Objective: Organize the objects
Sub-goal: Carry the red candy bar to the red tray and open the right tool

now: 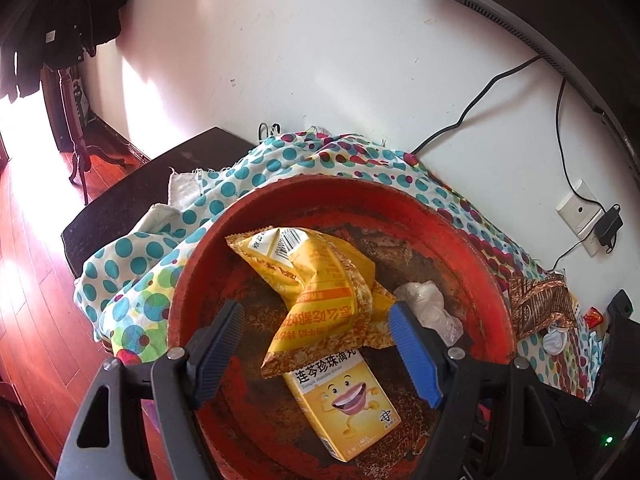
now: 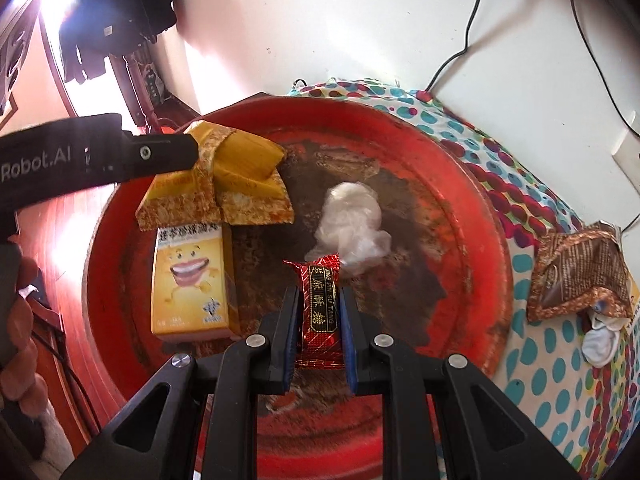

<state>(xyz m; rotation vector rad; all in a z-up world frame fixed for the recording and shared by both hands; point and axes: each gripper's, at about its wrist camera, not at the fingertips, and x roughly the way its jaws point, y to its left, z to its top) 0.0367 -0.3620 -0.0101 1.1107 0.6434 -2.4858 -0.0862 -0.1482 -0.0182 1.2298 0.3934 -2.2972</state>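
Red and worn, a round tray [image 1: 472,240] is seen from the left wrist on a dotted cloth [image 1: 168,248]; the left gripper [image 1: 316,344] is spread wide above a yellow snack bag [image 1: 320,280] lying over a yellow box [image 1: 344,400], with nothing pinched. From the right wrist, the right gripper [image 2: 319,316] is pressed onto a red candy [image 2: 320,304], held over the tray beside a crumpled plastic wrap [image 2: 352,220]. A brown packet [image 2: 580,272] lies outside on the cloth. The candy is judged mid-placement; lowering and release come next.

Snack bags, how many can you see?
2. The yellow bag lies in the red tray, partly on the yellow box. The brown bag lies outside on the cloth. More may be hidden.
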